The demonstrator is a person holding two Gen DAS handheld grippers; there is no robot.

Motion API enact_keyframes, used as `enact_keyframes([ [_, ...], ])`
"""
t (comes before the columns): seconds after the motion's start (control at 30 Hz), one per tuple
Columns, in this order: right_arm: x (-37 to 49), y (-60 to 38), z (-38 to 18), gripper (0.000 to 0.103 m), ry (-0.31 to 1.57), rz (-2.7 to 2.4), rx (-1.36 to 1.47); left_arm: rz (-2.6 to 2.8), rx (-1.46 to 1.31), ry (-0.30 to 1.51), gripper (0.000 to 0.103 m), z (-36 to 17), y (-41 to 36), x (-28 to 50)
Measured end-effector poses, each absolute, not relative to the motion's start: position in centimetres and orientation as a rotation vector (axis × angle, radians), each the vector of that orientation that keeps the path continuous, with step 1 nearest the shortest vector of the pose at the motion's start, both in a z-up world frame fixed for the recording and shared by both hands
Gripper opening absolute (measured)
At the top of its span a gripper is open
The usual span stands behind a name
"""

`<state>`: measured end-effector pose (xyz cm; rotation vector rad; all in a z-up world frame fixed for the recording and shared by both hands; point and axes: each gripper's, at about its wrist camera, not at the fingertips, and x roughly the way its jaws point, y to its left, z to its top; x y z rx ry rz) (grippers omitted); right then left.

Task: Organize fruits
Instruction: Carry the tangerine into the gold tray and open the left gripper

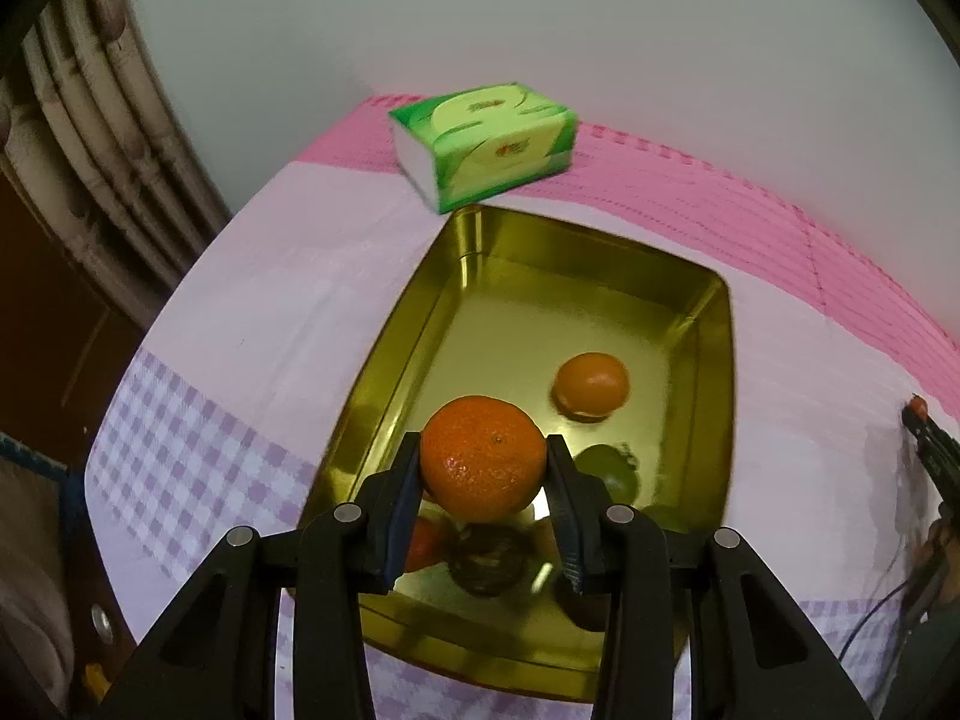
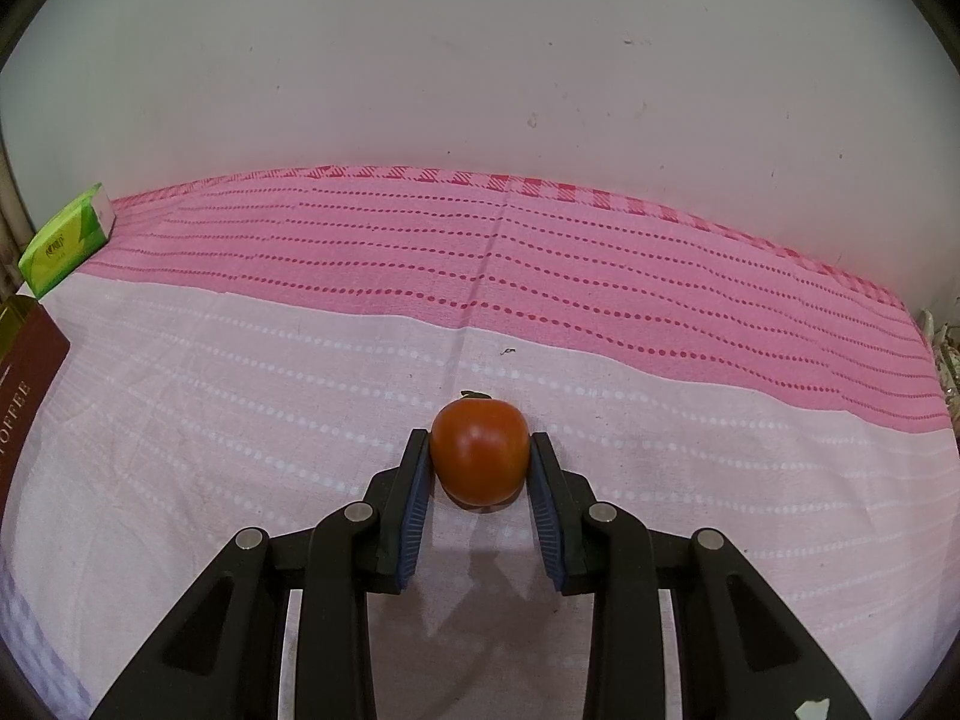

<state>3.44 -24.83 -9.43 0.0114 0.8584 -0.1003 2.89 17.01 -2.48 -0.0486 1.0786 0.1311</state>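
- My left hand-held gripper [image 1: 483, 468] is clamped on an orange [image 1: 483, 459], pads pressed to both its sides, held above the near end of the gold tin [image 1: 384, 360].
- To set it down well, I judge I should lower it toward the bare floor of the tin at about 11 o'clock from the orange, then ease the pads apart only once it rests, so it does not roll into the others.
- A second orange [image 1: 591, 385] already lies in the tin at 1 o'clock from the one I hold; a green fruit [image 1: 612, 471] sits just to the right of my right pad.
- My right hand-held gripper [image 2: 480, 462] has its pads against both sides of a red fruit [image 2: 479, 456] that looks to be resting on the cloth-covered counter [image 2: 240, 390]; I would lift it straight up without squeezing harder, since it may bruise.
- The tin sits at 9 o'clock in the right wrist view, cut off by the edge, with a green tissue pack [image 2: 66, 246] beyond it.
- Below the held orange, a dark round thing [image 1: 486, 558] and a reddish one [image 1: 426, 543] are partly hidden by my fingers; I cannot tell what fruit they are.
- The left view is smeared, so the tin's far corners and the tissue pack's print are hard to read.
- Whether the red fruit is a tomato or a persimmon I cannot tell.
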Motion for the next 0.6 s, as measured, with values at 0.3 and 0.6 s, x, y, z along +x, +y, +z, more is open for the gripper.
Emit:
enact_keyframes([
  [0.3, 3.5, -24.8, -9.3, 0.030, 0.859, -0.099, 0.008, 0.057, -0.007, 1.124, 0.040, -4.5, 15.3, 3.0],
  [0.6, 3.5, -24.8, -9.4, 0.030, 0.860, -0.096, 0.012, 0.042, 0.039, 1.113, 0.041, -5.4, 14.1, 4.6],
])
